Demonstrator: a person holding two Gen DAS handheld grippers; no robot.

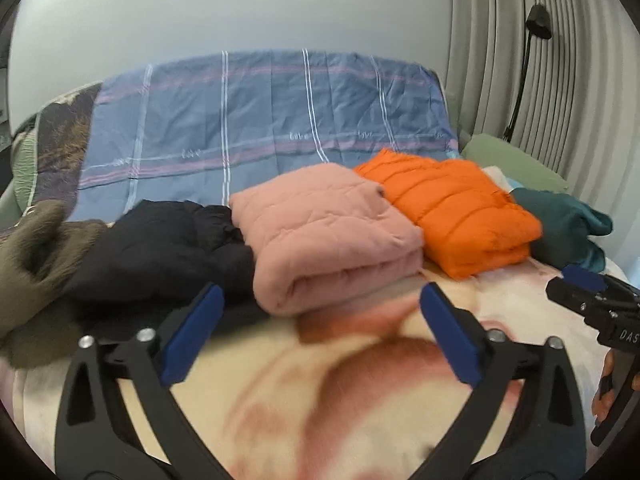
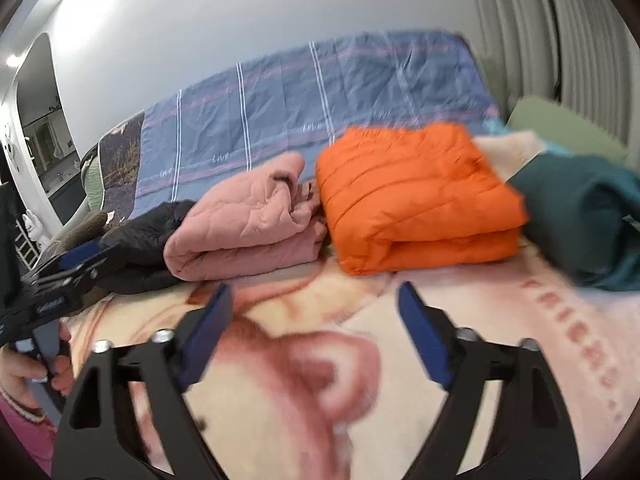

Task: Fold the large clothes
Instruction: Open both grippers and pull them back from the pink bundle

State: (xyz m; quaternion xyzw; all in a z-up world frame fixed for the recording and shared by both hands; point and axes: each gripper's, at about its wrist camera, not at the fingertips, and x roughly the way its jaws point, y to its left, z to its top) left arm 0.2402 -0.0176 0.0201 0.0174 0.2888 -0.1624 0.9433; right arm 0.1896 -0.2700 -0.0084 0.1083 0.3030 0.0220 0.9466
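Observation:
A folded pink quilted jacket point(image 1: 332, 236) lies on the bed between a black jacket point(image 1: 160, 248) on its left and a folded orange puffer jacket point(image 1: 448, 208) on its right. A teal garment point(image 1: 568, 228) lies unfolded at the far right. My left gripper point(image 1: 320, 304) is open and empty, hovering just in front of the pink jacket. My right gripper point(image 2: 316, 300) is open and empty, in front of the gap between the pink jacket point(image 2: 248, 224) and the orange jacket point(image 2: 416, 196). The teal garment point(image 2: 584, 216) sits to its right.
A cream and pink printed blanket point(image 1: 340, 400) covers the near bed. A blue striped quilt point(image 1: 260, 120) lies behind the clothes. An olive furry garment point(image 1: 36, 256) sits at far left. A green pillow point(image 1: 512, 160) and pleated curtain point(image 1: 560, 60) are at right.

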